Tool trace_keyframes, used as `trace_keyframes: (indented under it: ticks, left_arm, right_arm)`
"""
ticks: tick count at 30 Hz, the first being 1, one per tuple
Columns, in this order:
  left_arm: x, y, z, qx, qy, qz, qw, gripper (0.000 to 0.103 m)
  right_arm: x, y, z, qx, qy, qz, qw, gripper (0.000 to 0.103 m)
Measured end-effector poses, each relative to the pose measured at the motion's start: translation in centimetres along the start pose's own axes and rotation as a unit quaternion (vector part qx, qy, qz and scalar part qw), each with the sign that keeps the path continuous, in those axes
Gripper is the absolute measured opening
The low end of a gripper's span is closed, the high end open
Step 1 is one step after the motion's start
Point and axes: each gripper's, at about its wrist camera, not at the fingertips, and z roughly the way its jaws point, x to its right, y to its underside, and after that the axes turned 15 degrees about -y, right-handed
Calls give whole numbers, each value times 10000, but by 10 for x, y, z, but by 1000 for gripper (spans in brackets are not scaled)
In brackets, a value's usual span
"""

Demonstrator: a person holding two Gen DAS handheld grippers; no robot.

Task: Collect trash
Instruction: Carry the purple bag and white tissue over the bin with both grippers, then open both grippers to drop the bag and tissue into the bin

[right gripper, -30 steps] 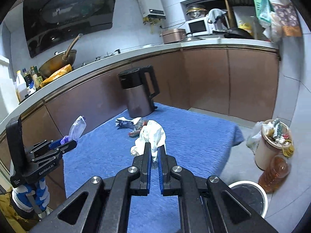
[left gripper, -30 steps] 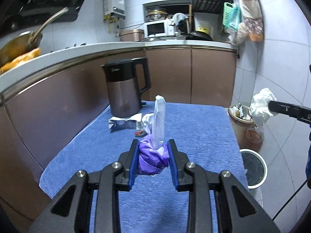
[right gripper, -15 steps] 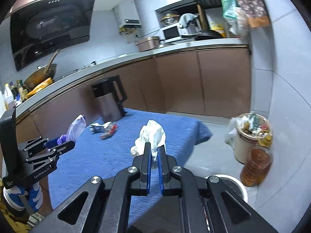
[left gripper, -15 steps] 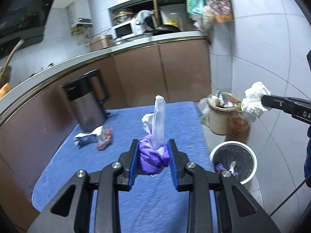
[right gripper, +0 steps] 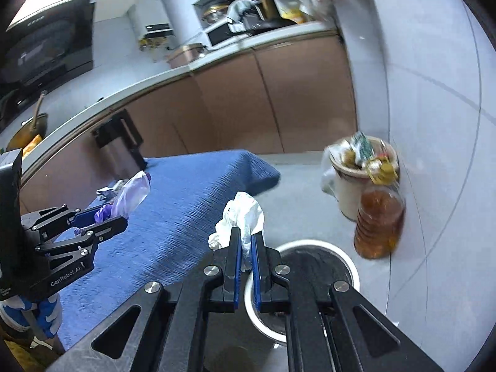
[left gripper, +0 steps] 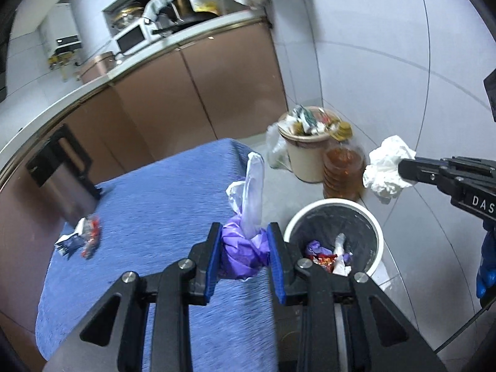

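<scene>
My left gripper (left gripper: 245, 248) is shut on a crumpled purple glove (left gripper: 243, 252) with a pale finger sticking up, held over the right edge of the blue-covered table (left gripper: 155, 204), just left of the white trash bin (left gripper: 333, 241). My right gripper (right gripper: 246, 245) is shut on a crumpled white tissue (right gripper: 243, 217) and holds it above the bin (right gripper: 316, 266); it also shows in the left wrist view (left gripper: 387, 170). The bin holds several wrappers (left gripper: 328, 257). More wrappers (left gripper: 82, 238) lie on the table near a kettle (left gripper: 65, 173).
A beige pot (left gripper: 305, 152) stuffed with rubbish and an amber jar (left gripper: 342, 170) stand on the floor against the tiled wall behind the bin. Brown cabinets (left gripper: 201, 99) run behind the table. My left gripper also shows in the right wrist view (right gripper: 93, 220).
Both grippers have swung right from over the table toward the floor bin, each still holding its item. The bin has come into full view below them.
</scene>
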Motion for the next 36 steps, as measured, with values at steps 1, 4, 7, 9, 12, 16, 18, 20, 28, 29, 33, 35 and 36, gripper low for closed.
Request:
trace_keyframes:
  ticks: [1, 4, 7, 9, 12, 16, 18, 20, 28, 29, 33, 35, 36]
  left_arm:
    - [4, -2, 4, -38, 23, 21, 10000, 27]
    - [21, -5, 18, -149, 90, 116, 9998, 27]
    - [37, -7, 30, -251, 153, 216, 9993, 27]
    - [44, -7, 37, -312, 186, 286, 9989, 27]
    - [51, -6, 47, -406, 230, 345, 9983, 27]
    - [59, -5, 61, -522, 270, 388, 9975, 28]
    - [61, -5, 67, -584, 290, 394, 9971, 28]
    - [66, -6, 73, -638, 306, 401, 9967, 28]
    - [83, -6, 91, -816, 430, 474, 9946, 28]
    - [85, -6, 92, -833, 444, 486, 9943, 28]
    - [95, -6, 102, -939, 520, 546, 9927, 29]
    - [99, -5, 106, -987, 542, 564, 9920, 30]
    - [101, -4, 109, -1019, 557, 575, 9916, 30]
  right_arm:
    - [7, 3, 0, -4, 13, 72, 10000, 6]
    - [25, 10, 1, -19, 44, 243, 9997, 6]
    - [41, 14, 4, -54, 64, 386, 9992, 7]
    - [48, 17, 7, -91, 67, 465, 9989, 7]
    - [60, 22, 15, -171, 62, 583, 9981, 7]
    - [71, 28, 26, -269, 60, 704, 9971, 7]
    - [76, 30, 31, -301, 63, 749, 9967, 7]
    - [81, 33, 35, -331, 68, 804, 9962, 7]
    - [100, 41, 45, -456, 112, 989, 9940, 7]
    - [102, 42, 46, -472, 121, 1011, 9937, 7]
    - [110, 46, 49, -527, 174, 1088, 9925, 7]
    - [114, 48, 51, -558, 200, 1122, 9919, 7]
    - [116, 49, 52, -579, 219, 1139, 9916, 7]
